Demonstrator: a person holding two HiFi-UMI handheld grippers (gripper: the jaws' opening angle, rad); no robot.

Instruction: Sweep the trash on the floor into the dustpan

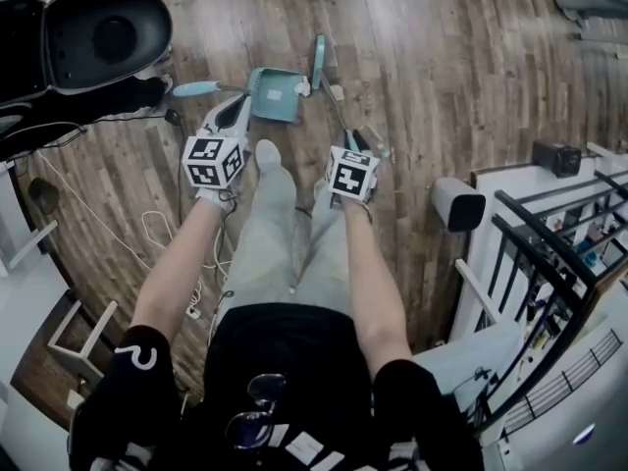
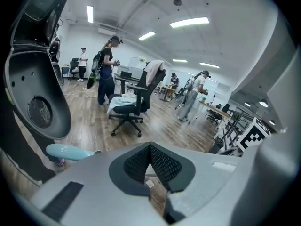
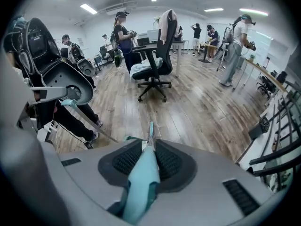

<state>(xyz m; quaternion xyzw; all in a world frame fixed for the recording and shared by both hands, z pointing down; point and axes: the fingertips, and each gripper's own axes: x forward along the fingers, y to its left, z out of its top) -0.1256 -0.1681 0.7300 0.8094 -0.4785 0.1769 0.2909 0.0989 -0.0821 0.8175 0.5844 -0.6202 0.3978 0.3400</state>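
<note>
A look down from a person's head onto a wooden floor (image 1: 442, 57). The right tongs (image 1: 353, 141) are clamped on the thin teal stick of a broom (image 1: 319, 62). In the right gripper view the stick runs straight out between the ribbed pads (image 3: 169, 161) towards the brush head on the floor.

The left tongs (image 1: 236, 104) are closed tip to tip with nothing between them. They hover just beside a teal dustpan (image 1: 273, 96), which lies flat on the floor ahead of the person's feet. The rounded pan handle (image 1: 196, 88) points left, and the brush head is near the pan's right side. A small pale scrap (image 1: 337, 93) lies on the floor just right of the pan.

Broom and dustpan look like light, stiff plastic. The smooth, thin stick could twist in the pads, so a firm hold seems wise. The pan would likely slide on this smooth floor when trash is pushed at it. The place to take it is the pan handle, pressing the lip down. The scrap looks light enough to skitter.

A large black seat shell (image 1: 98, 32) crowds the left side near the pan handle. Loose cables (image 1: 162, 229) lie by the person's left leg. A pale cylinder (image 1: 458, 204) and a black railing (image 1: 549, 253) stand to the right, well apart. An office chair (image 3: 155, 55) and several people are farther off.
</note>
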